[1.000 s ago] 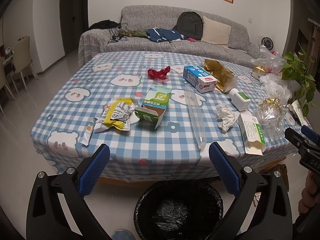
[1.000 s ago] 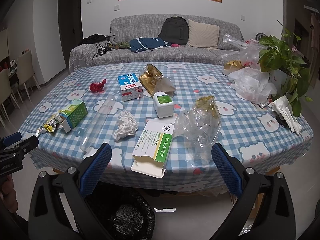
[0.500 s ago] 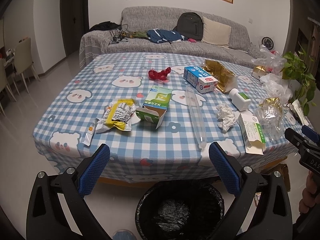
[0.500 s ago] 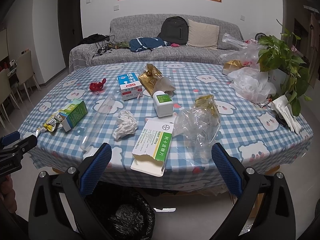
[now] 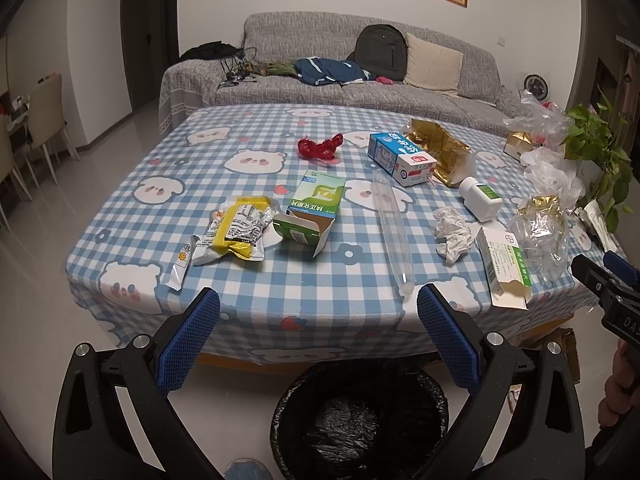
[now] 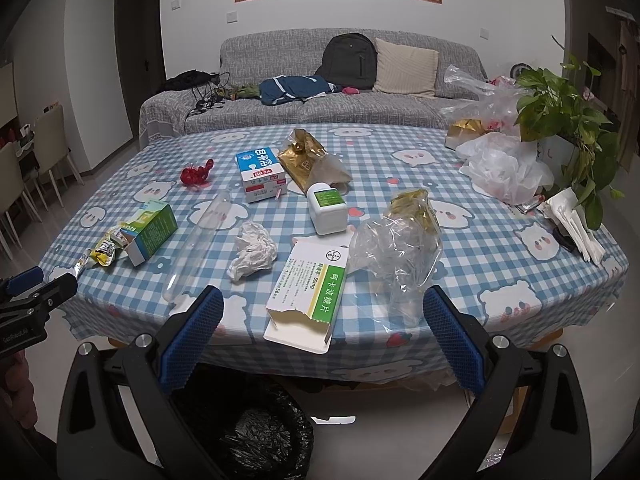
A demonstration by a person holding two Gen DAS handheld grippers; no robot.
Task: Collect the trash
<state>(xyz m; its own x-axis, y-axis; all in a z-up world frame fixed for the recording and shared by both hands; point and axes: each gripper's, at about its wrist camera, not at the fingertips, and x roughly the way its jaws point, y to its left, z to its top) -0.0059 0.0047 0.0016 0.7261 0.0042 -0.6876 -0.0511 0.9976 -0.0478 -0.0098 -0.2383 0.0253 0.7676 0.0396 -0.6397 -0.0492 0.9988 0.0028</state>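
Checked-cloth table (image 5: 256,280) strewn with wrappers (image 5: 236,232), cartons (image 5: 316,208)

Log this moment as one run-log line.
phase: approach | left gripper: open, empty | right gripper: open, empty | trash on table | bin below edge

Two hand-held claws hover side by side, both spread wide and gripping nothing. The left claw (image 5: 318,340) points forward and slightly down, its blue-padded fingers (image 5: 188,344) parted to either side of its camera's view, black arms angling back toward the holder. The right claw (image 6: 322,338) matches that pose, its own blue pads (image 6: 454,340) equally far apart. Each tool shows at the edge of the other's camera: the right one's black tip with blue pad at the far right, the left one's at the far left. A bare hand (image 5: 618,384) grips the right tool from below; part of the other hand (image 6: 18,392) shows beneath the left tool.
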